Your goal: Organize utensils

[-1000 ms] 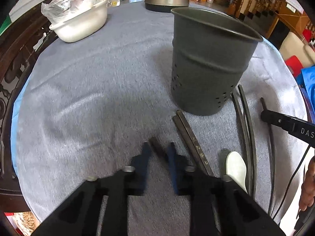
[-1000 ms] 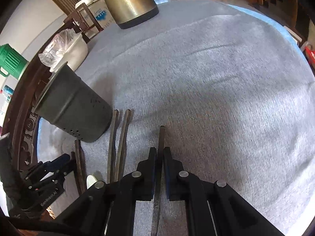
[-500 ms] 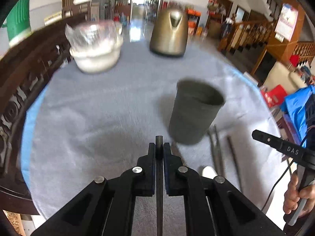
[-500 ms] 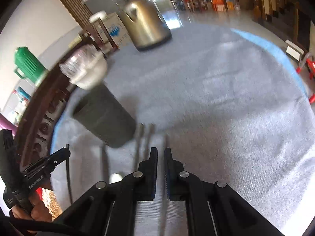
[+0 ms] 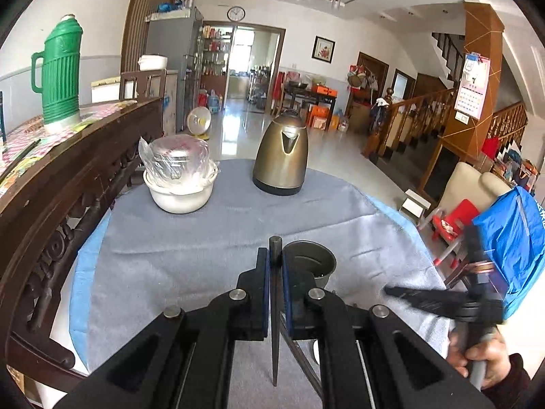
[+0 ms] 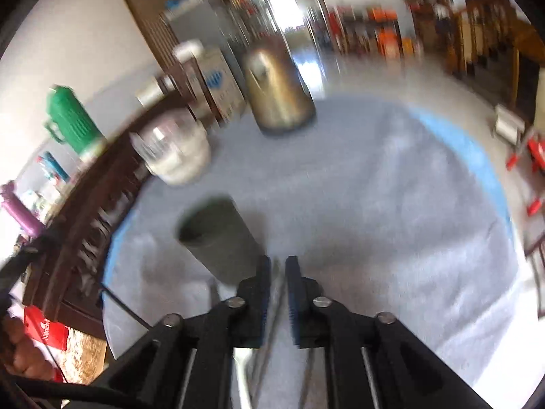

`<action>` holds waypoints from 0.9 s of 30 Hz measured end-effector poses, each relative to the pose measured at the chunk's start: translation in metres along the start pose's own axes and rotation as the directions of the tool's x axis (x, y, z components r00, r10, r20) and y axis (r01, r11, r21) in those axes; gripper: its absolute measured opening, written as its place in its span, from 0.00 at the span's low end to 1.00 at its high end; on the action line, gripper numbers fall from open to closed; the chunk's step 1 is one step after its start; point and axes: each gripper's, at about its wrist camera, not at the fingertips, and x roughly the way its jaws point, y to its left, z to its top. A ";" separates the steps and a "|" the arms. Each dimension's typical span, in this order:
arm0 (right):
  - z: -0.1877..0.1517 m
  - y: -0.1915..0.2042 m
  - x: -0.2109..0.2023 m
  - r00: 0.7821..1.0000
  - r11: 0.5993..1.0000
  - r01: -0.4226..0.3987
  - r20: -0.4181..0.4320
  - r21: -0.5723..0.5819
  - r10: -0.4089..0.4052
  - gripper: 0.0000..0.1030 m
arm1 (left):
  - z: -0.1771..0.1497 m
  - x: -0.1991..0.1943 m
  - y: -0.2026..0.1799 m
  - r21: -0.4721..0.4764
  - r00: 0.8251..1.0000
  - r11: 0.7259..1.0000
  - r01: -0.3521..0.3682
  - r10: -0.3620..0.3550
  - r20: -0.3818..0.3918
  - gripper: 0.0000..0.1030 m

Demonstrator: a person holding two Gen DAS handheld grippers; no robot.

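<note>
My left gripper [image 5: 275, 259] is shut on a dark chopstick [image 5: 274, 306], held up above the table, its top end sticking past the fingertips. The dark grey utensil holder [image 5: 309, 264] stands just behind and right of it; it also shows in the blurred right wrist view [image 6: 218, 238]. My right gripper [image 6: 278, 266] is raised, jaws narrowly apart with nothing visibly between them; it also shows at the right of the left wrist view [image 5: 402, 293]. Chopsticks [image 6: 272, 334] and a white spoon [image 6: 243, 375] lie on the grey cloth [image 5: 204, 238] below.
A white bowl with a plastic-wrapped container [image 5: 180, 184] and a bronze kettle [image 5: 281, 156] stand at the table's far side. A carved dark wooden rail [image 5: 68, 184] runs along the left with a green thermos [image 5: 59, 71] behind it.
My left gripper closed on a chopstick and lifted it off the cloth. My right gripper let go of its chopstick and rose; both cameras tilted up.
</note>
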 end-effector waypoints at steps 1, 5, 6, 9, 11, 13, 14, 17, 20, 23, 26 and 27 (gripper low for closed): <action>-0.002 -0.006 0.012 0.999 1.000 0.008 -0.047 0.018 -0.007 0.36 | -0.001 -0.002 0.000 0.002 1.000 1.000 -0.002 0.002 0.005 0.07; -0.015 -0.022 0.062 0.982 0.997 0.049 -0.185 0.064 -0.036 0.59 | -0.003 -0.015 -0.002 0.007 1.000 1.000 0.016 -0.016 0.008 0.07; -0.017 -0.022 0.070 0.979 0.996 0.067 -0.198 0.055 -0.055 0.57 | -0.004 -0.017 -0.002 0.012 1.000 1.000 0.017 -0.017 0.008 0.07; -0.018 -0.018 0.097 0.957 0.992 0.126 -0.264 0.001 -0.121 0.32 | -0.005 -0.022 0.000 0.011 0.999 0.999 0.030 -0.030 0.012 0.07; -0.019 -0.017 0.108 0.947 0.987 0.158 -0.278 -0.018 -0.157 0.32 | -0.007 -0.025 0.000 0.012 0.999 0.999 0.031 -0.031 0.016 0.07; -0.017 -0.006 0.111 0.942 0.974 0.207 -0.251 -0.095 -0.225 0.19 | -0.007 -0.028 0.002 0.011 0.999 0.999 0.030 -0.030 0.023 0.07; -0.017 -0.004 0.111 0.937 0.969 0.222 -0.251 -0.111 -0.244 0.09 | -0.006 -0.031 0.002 0.012 0.999 1.000 0.028 -0.029 0.029 0.07; -0.016 -0.002 0.101 0.943 0.969 0.219 -0.230 -0.111 -0.239 0.07 | -0.003 -0.039 0.004 0.014 0.998 1.000 0.028 -0.029 0.055 0.07; -0.013 -0.001 0.070 0.964 0.974 0.209 -0.151 -0.091 -0.221 0.06 | 0.003 -0.047 0.004 0.020 0.996 0.999 0.026 -0.028 0.080 0.07; -0.006 0.006 0.029 0.984 0.983 0.168 -0.054 -0.071 -0.172 0.06 | 0.013 -0.058 0.002 0.027 0.992 0.999 0.028 -0.031 0.124 0.07; 0.003 0.020 -0.008 0.989 0.987 0.141 0.052 -0.074 -0.138 0.06 | 0.024 -0.068 0.000 0.017 0.984 0.999 0.042 -0.044 0.173 0.07; 0.006 0.024 -0.021 0.989 0.989 0.129 0.086 -0.067 -0.123 0.06 | 0.028 -0.070 0.000 0.015 0.981 0.999 0.044 -0.046 0.191 0.07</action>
